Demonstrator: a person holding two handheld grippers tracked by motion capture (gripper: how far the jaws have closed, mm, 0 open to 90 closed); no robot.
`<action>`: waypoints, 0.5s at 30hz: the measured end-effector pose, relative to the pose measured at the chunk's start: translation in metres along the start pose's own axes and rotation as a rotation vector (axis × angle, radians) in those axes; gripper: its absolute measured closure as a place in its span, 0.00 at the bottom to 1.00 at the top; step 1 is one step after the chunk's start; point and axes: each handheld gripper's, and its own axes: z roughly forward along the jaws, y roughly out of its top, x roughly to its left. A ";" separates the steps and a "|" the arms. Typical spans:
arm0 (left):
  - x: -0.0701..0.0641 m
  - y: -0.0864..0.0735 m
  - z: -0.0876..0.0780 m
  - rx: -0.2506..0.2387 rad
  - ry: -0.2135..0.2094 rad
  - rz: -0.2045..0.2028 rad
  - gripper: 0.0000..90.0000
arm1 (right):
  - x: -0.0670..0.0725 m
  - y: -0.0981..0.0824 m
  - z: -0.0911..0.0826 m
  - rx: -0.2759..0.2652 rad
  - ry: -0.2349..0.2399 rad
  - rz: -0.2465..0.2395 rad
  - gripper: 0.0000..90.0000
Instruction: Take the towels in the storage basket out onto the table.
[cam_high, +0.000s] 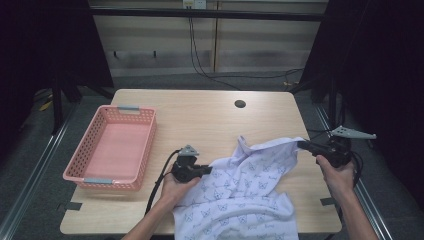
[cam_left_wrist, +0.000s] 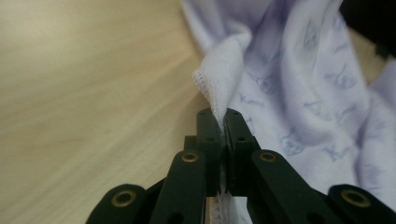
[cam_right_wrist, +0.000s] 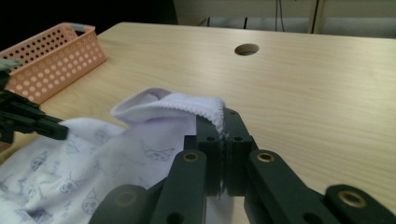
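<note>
At the far left of the bench sits a pink basket, perforated all round, with nothing in it as seen from the high view. Next along, the left claw is clamped on the left edge of a white printed garment. Its own view brings out what the overhead one cannot: a stitched hem rising from between the closed jaws. The garment lies spread over the near-right part of the bench, its lower edge hanging off the front. To the right, the right claw has the cloth's upper right corner pinched tight and lifted off the wood (its own view shows a folded seam caught there, and beyond it a round hole in the benchtop).
</note>
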 end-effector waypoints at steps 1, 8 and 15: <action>-0.001 0.005 -0.016 -0.037 0.002 0.022 0.97 | -0.002 0.001 -0.003 -0.007 -0.009 0.004 0.98; -0.020 0.005 -0.082 -0.068 -0.061 0.080 0.96 | 0.005 0.000 -0.007 0.013 0.012 0.005 0.98; -0.044 -0.028 -0.055 0.084 -0.211 0.113 0.73 | 0.022 -0.025 0.015 0.091 0.063 -0.008 0.98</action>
